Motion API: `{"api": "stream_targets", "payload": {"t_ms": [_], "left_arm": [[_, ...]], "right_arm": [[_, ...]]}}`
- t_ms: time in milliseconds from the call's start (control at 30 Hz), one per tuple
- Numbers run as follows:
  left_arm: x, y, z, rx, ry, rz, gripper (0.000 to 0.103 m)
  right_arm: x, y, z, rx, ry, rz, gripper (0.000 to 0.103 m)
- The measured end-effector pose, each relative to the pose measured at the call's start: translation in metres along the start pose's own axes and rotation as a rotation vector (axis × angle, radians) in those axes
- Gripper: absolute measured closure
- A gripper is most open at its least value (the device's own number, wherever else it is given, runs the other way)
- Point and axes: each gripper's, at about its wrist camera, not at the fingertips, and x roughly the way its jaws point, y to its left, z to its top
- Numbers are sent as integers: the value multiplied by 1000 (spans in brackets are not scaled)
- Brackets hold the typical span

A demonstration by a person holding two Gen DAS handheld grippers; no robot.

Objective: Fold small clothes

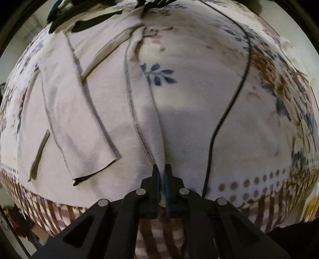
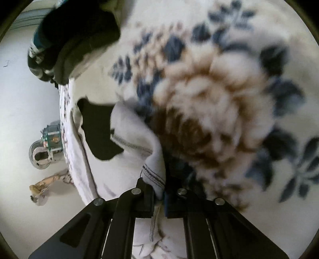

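A pale beige garment [image 1: 83, 111] lies spread on a floral blanket [image 1: 199, 65], with a sleeve [image 1: 79, 127] folded across it on the left. My left gripper [image 1: 161, 171] is shut on the garment's stitched hem edge, low at the near side. In the right wrist view my right gripper [image 2: 159, 185] is shut on a stitched corner of the same beige garment [image 2: 135, 131], pulled close over the blanket's large brown flower [image 2: 199, 111]. The garment's dark inside opening [image 2: 97, 127] shows to the left.
A thin black cable [image 1: 235, 95] runs across the blanket on the right. A pile of dark clothes [image 2: 75, 35] sits at the far end, also in the left wrist view [image 1: 79, 12]. The bed edge and floor with a metal pot [image 2: 45, 147] lie to the left.
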Motion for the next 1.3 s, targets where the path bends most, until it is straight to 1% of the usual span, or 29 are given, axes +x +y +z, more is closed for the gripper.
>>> {"api": "stream_targets", "payload": {"t_ms": [33,67,100,133,167,200,267,300,333,367,400,467,500,567,600,633,667,733,833,900,967,1033,1100,1200,1267,1300], "left_arm": [[-1,7,1,-43,11,-24,95],[-3,20,2,-112,29,-62,95],[-7,36,2,-194,52,-98,95],[-10,50,1,-253,64,-135,95],[-16,66,-2,-318,75,-179,95],[-21,81,-5,-372,81,-216,95],[-36,116,-14,-470,81,-315,88],[-44,137,-19,-511,76,-365,80],[-48,153,-23,-538,75,-406,73],[-51,169,-25,-558,80,-442,68],[-53,184,-29,-572,85,-460,64],[-56,220,-33,-587,88,-460,63],[-56,244,-34,-580,89,-430,63],[-54,274,-39,-558,81,-368,63],[-50,289,-39,-542,82,-336,63],[-41,301,-39,-521,92,-312,63],[-33,312,-44,-507,105,-303,63],[-15,333,-42,-489,141,-302,63],[6,349,-42,-488,198,-374,63],[17,351,-41,-475,243,-420,63],[18,349,-38,-437,266,-439,63],[19,344,-34,-405,285,-426,63],[12,341,-33,-382,285,-397,63],[-3,347,-37,-373,266,-361,63],[-1,355,-40,-383,271,-348,63],[3,359,-44,-393,286,-332,63]], "right_arm": [[3,3,0,-3,11,-19,95],[2,4,1,6,12,-17,90],[1,5,0,21,18,-9,75],[2,9,-2,32,24,-3,68],[0,14,-6,40,19,12,55],[-6,19,-13,43,10,15,45],[-16,27,-34,52,3,8,43],[-20,31,-48,61,3,7,41],[-24,33,-66,79,6,-2,38],[-28,32,-85,96,8,-2,33],[-31,31,-105,114,11,-3,31],[-32,28,-155,150,17,-29,31],[-30,26,-173,169,21,-37,31],[-16,21,-224,238,55,-24,31],[-9,19,-243,261,71,-26,31],[4,16,-267,296,90,-36,31],[13,11,-285,325,109,-44,31],[38,7,-324,397,135,-65,31],[62,-5,-368,507,132,-19,31],[73,-13,-387,543,125,-9,31],[82,-19,-400,581,104,-6,31],[85,-22,-408,624,66,16,31],[83,-24,-413,643,41,34,30],[76,-30,-424,645,39,65,30],[71,-34,-432,654,42,84,30],[70,-34,-436,654,45,95,30]]}}
